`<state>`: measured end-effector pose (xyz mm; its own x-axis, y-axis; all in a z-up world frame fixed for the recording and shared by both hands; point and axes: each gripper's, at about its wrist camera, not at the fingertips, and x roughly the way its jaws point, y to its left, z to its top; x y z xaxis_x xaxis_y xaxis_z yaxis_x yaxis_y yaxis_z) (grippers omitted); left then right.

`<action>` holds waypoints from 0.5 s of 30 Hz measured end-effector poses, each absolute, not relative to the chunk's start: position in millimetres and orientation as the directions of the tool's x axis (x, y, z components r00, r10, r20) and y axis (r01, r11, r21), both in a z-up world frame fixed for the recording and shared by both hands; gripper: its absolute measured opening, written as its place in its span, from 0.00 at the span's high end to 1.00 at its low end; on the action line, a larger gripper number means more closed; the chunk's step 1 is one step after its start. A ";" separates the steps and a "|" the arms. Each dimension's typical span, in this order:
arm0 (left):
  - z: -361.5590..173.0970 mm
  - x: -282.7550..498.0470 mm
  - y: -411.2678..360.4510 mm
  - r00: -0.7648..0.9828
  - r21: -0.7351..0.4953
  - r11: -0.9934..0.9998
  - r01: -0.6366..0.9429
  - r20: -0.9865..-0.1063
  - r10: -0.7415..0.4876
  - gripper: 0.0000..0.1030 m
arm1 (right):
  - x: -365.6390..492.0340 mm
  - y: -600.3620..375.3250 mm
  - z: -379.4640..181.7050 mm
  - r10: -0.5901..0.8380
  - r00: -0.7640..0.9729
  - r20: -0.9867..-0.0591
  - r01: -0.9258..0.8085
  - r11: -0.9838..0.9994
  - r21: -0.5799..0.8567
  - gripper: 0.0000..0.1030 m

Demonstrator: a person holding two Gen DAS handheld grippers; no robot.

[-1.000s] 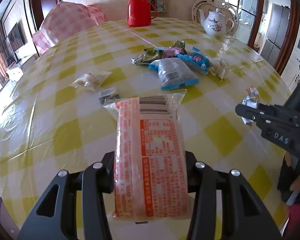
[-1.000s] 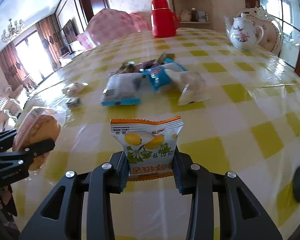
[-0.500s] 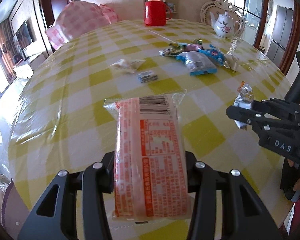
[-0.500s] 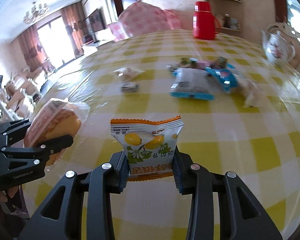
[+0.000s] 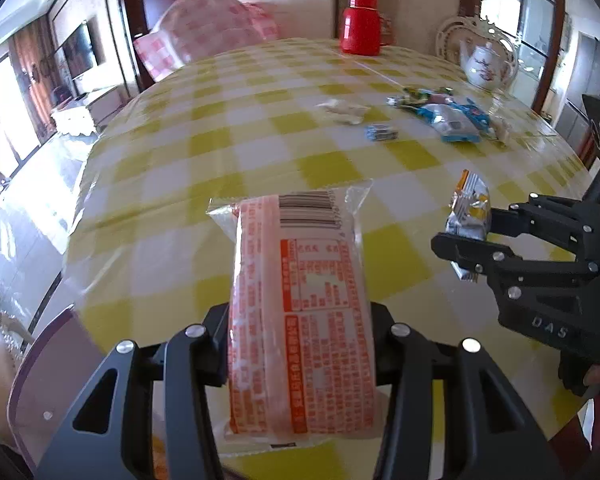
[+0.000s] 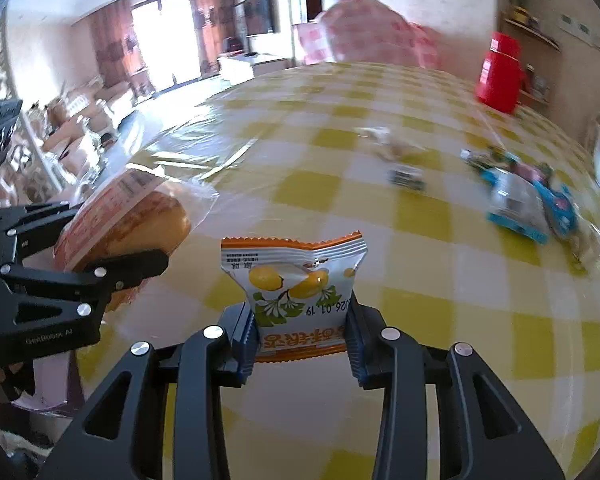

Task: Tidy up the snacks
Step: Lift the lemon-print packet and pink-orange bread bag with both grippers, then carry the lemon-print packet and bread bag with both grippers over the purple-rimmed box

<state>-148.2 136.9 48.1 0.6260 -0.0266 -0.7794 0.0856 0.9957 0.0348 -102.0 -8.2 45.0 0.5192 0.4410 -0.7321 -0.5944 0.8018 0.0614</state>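
My left gripper [image 5: 300, 344] is shut on a long bread packet [image 5: 300, 304] with orange print and a barcode, held above the near left edge of the checked table [image 5: 260, 128]. From the right wrist view that bread packet [image 6: 128, 220] shows at the left between the left gripper's fingers [image 6: 112, 268]. My right gripper [image 6: 302, 340] is shut on a small white and orange snack pouch [image 6: 296, 284] with yellow fruit printed on it. In the left wrist view this pouch [image 5: 470, 212] sticks out of the right gripper [image 5: 476, 232] at the right.
A pile of blue and mixed snack packets [image 5: 448, 116] lies far right on the table, with a pale wrapper [image 5: 344, 110] and a small dark packet [image 5: 382, 133] beside it. A red thermos [image 5: 360, 24] and a white teapot [image 5: 486, 66] stand at the far edge. A purple rim [image 5: 40, 360] shows below the table's near left edge.
Both grippers have pulled back and to the left, away from the snack pile, each keeping its packet. The table's near left edge and a purple rim have come into view.
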 end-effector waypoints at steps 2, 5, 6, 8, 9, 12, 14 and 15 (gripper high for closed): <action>48.2 -155.3 152.0 0.628 0.042 0.997 0.063 -0.778 -0.007 0.54 | -108.8 5.4 44.4 0.448 0.509 -0.735 -0.616 0.786 0.052 0.64; 48.5 -164.4 169.0 0.627 0.042 0.998 0.040 -0.779 0.007 0.54 | -118.1 27.1 43.2 0.457 0.493 -0.741 -0.647 0.761 0.038 0.64; 48.7 -168.1 175.3 0.626 0.042 0.999 0.033 -0.780 0.012 0.54 | -120.6 33.0 42.8 0.459 0.488 -0.743 -0.655 0.755 0.035 0.64; 49.2 -174.6 185.2 0.626 0.043 0.999 0.021 -0.779 0.020 0.54 | -124.6 43.2 41.8 0.463 0.478 -0.746 -0.668 0.744 0.033 0.64; 49.3 -179.0 191.6 0.625 0.044 0.999 0.014 -0.780 0.026 0.54 | -128.5 50.5 42.0 0.468 0.471 -0.748 -0.678 0.734 0.033 0.64; 47.6 -189.4 207.5 0.618 0.049 0.999 -0.007 -0.785 0.043 0.54 | -142.0 71.9 45.3 0.489 0.452 -0.747 -0.717 0.697 0.022 0.64; 44.9 -198.3 221.6 0.608 0.054 0.998 -0.032 -0.792 0.062 0.54 | -153.0 85.6 48.3 0.504 0.438 -0.744 -0.743 0.669 0.016 0.64; 44.3 -202.0 227.9 0.603 0.054 0.998 -0.044 -0.794 0.069 0.54 | -160.7 94.7 50.2 0.515 0.428 -0.743 -0.761 0.649 0.012 0.64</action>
<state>-202.0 227.9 44.3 0.6034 0.0694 -0.7944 -0.0437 0.9976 0.0540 -160.7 94.7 50.2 0.4281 0.5151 -0.7426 -0.7605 0.6492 0.0119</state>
